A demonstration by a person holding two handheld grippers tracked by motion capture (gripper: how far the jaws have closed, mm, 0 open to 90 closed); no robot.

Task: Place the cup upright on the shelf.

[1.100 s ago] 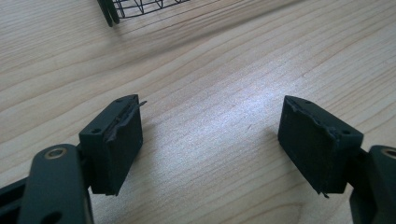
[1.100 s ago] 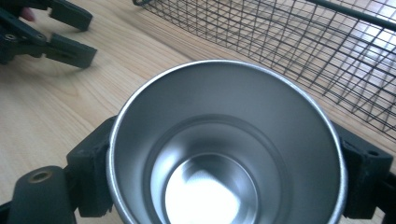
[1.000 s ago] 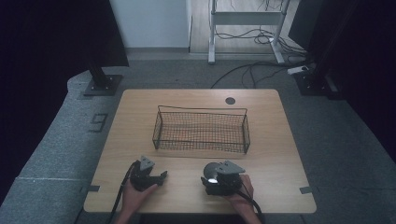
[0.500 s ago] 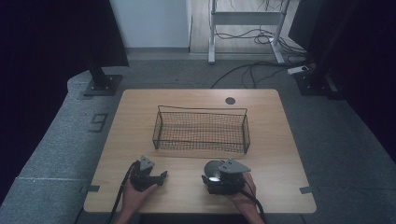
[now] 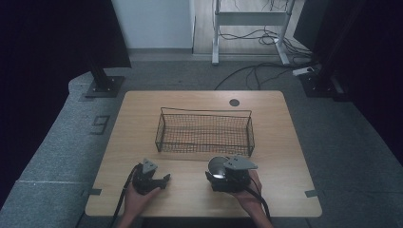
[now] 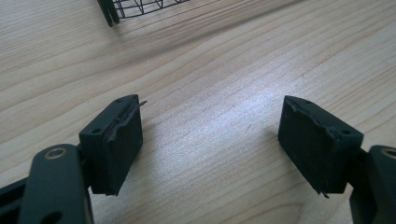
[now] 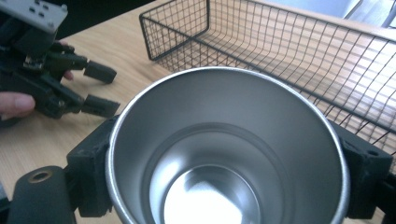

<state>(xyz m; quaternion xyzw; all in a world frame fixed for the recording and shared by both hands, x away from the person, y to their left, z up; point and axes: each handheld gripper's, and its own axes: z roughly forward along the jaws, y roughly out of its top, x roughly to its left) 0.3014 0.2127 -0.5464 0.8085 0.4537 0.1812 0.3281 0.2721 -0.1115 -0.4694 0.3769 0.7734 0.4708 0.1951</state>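
A shiny steel cup [image 7: 224,154] sits clamped between the jaws of my right gripper [image 5: 219,172], its open mouth turned toward the camera; in the high view the steel cup [image 5: 217,166] shows near the table's front, just before the wire basket [image 5: 204,132]. The black wire basket [image 7: 289,51] is empty and stands at the table's middle. My left gripper [image 5: 164,179] rests on the wood at the front left, jaws wide open with bare wood between them [image 6: 210,135]. In the right gripper view the left gripper [image 7: 98,88] lies to the left, a hand on it.
The wooden table [image 5: 138,114] has a round cable hole [image 5: 234,102] at the back right. A corner of the basket [image 6: 135,7] shows at the top of the left gripper view. Dark panels, stand feet and floor cables surround the table.
The right gripper with the cup has shifted slightly; the left gripper has stayed in place.
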